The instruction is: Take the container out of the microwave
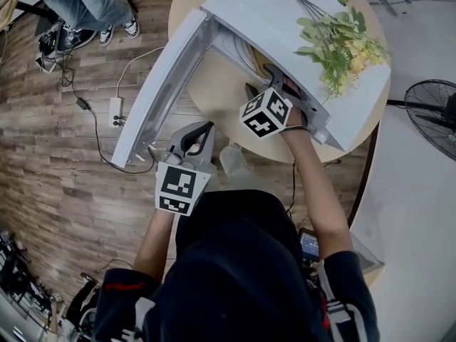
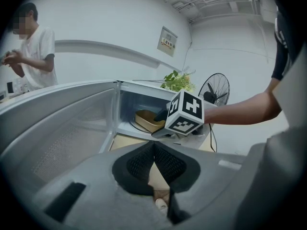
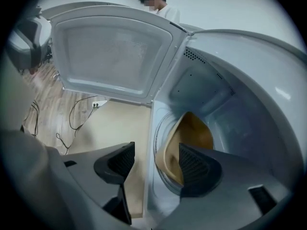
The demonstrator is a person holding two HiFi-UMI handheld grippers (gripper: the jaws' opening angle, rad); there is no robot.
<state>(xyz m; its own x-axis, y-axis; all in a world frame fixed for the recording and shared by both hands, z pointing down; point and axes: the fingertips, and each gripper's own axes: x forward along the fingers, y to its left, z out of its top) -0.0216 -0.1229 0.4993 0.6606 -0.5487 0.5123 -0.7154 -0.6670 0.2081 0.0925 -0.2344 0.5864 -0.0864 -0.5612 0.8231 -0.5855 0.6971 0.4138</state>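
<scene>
Right tool (image 3: pixel 155 158), jaws apart, hovers just before the container (image 3: pixel 194 131).

White microwave (image 1: pixel 260 20), tan container (image 3: pixel 194 131), green-and-yellow flowers (image 1: pixel 342 45), brown floor (image 1: pixel 57 134) (wood-plank pattern)

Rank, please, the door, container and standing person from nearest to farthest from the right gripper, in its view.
1. Container, in the microwave, just past the right gripper's jaws.
2. Door, swung open, upper left.
3. Person, behind the door, top.
</scene>
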